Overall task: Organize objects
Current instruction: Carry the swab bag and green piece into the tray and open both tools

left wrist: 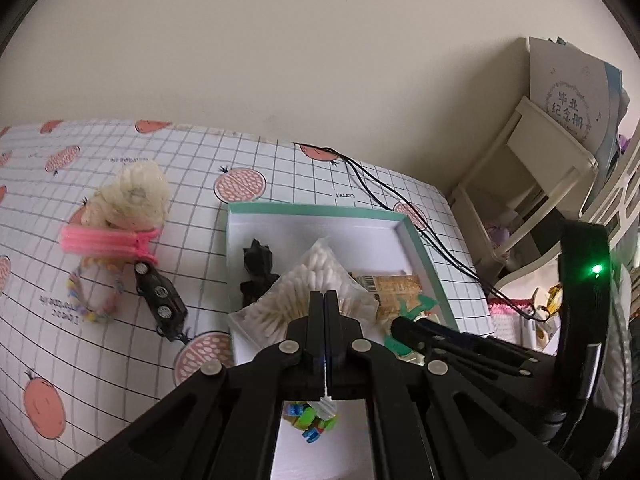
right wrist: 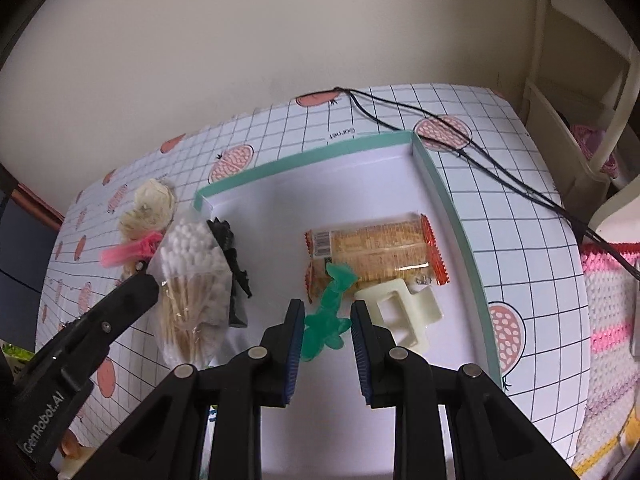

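My left gripper [left wrist: 324, 300] is shut on a clear bag of cotton swabs [left wrist: 316, 276] over the left side of a white tray with a teal rim [left wrist: 312, 208]. The bag [right wrist: 192, 280] hangs beside a black spiky toy [right wrist: 232, 260]. My right gripper [right wrist: 328, 306] is open just above a green jelly-like toy [right wrist: 324, 320] in the tray. An orange snack packet [right wrist: 380, 252] and a cream hair claw [right wrist: 400, 312] lie to its right. Outside the tray are a black toy car [left wrist: 160, 300], a pink hair clip [left wrist: 108, 242], a fluffy cream hair tie [left wrist: 132, 196] and a braided bracelet [left wrist: 96, 300].
The tray sits on a grid-patterned table cover with fruit prints [left wrist: 280, 168]. Black cables [right wrist: 460, 136] run across the far right corner. A cream shelf unit [left wrist: 532, 184] stands right of the table, and a knitted cloth [right wrist: 608, 320] lies at its right edge. A colourful block toy [left wrist: 312, 420] shows under my left gripper.
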